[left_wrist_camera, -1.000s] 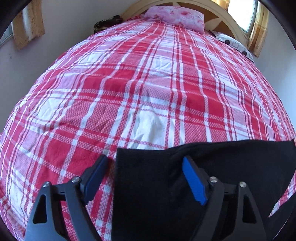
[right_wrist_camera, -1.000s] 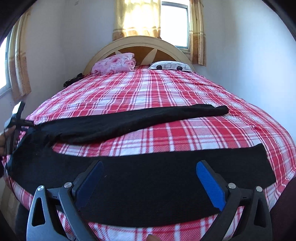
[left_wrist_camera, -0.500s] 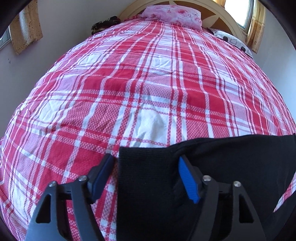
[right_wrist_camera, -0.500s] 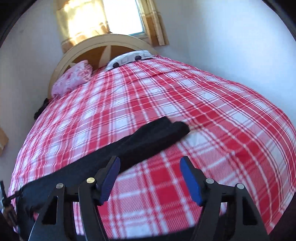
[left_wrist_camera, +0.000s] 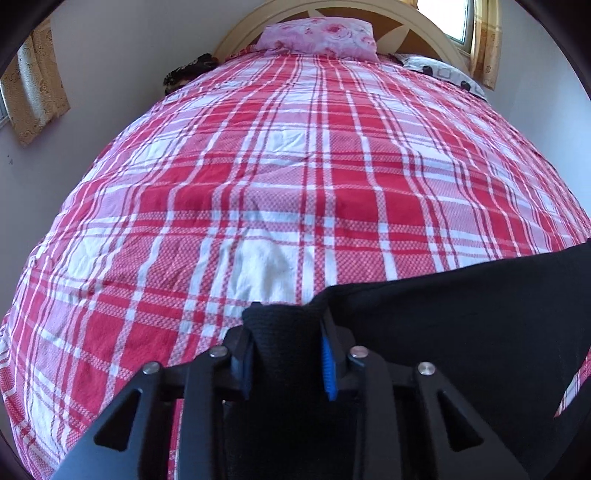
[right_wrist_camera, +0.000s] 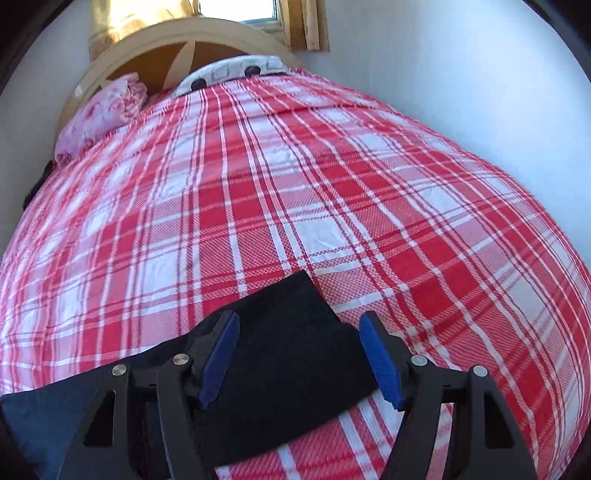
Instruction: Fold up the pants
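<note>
The black pants (left_wrist_camera: 461,314) lie across the red plaid bed. My left gripper (left_wrist_camera: 286,354) is shut on a bunched edge of the pants at the bottom of the left wrist view, black cloth pinched between its blue pads (left_wrist_camera: 327,363). In the right wrist view a pant-leg end (right_wrist_camera: 291,325) lies flat on the bedspread. My right gripper (right_wrist_camera: 299,354) is open just above it, its blue pads (right_wrist_camera: 380,363) spread to either side of the leg end.
The red and white plaid bedspread (left_wrist_camera: 288,166) covers the whole bed. A pink floral pillow (left_wrist_camera: 317,35) and a patterned pillow (right_wrist_camera: 236,70) lie at the wooden headboard (right_wrist_camera: 155,48). Walls stand close on both sides of the bed.
My left gripper has closed on the pants edge. My right gripper has swung away from the near leg and dropped over the far leg's end, staying open.
</note>
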{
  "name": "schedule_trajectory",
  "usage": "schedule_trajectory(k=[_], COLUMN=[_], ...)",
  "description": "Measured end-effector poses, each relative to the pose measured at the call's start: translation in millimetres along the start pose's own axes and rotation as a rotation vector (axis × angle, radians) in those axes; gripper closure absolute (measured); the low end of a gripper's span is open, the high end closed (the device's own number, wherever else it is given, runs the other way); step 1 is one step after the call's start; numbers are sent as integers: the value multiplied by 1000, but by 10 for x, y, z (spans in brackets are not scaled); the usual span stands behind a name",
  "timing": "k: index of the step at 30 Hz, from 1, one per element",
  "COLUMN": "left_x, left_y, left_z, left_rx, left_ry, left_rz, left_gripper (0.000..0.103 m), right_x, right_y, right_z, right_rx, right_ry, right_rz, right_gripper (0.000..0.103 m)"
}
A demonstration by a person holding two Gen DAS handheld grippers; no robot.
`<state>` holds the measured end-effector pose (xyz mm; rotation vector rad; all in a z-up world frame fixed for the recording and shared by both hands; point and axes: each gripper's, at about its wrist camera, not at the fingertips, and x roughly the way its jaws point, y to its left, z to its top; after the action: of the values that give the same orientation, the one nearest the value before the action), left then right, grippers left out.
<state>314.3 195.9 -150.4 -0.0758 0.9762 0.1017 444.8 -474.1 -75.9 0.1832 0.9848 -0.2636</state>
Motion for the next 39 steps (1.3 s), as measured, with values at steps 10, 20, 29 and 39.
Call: schedule_trajectory(k=[10,20,29,39], left_x=[70,-412,-1208,-1517], left_y=[82,175,399,497], left_z=[-21,-8,-281,-1025], left_rx=[-33,-57,-92,-109], left_ry=[-26,-149,-334,-369], left_rz=[-80,-163,-268,-357], left_gripper=[74,88,88,88], right_x=[593,-303,-1739,-1989], right_y=[-87,-164,-724,-1406], right_z=[140,17,-529,-1529], right_rx=[54,17,42,143], right_ry=[123,-37,-258,-224], right_rz=[49,144,219,259], right_gripper=[46,95,95,95])
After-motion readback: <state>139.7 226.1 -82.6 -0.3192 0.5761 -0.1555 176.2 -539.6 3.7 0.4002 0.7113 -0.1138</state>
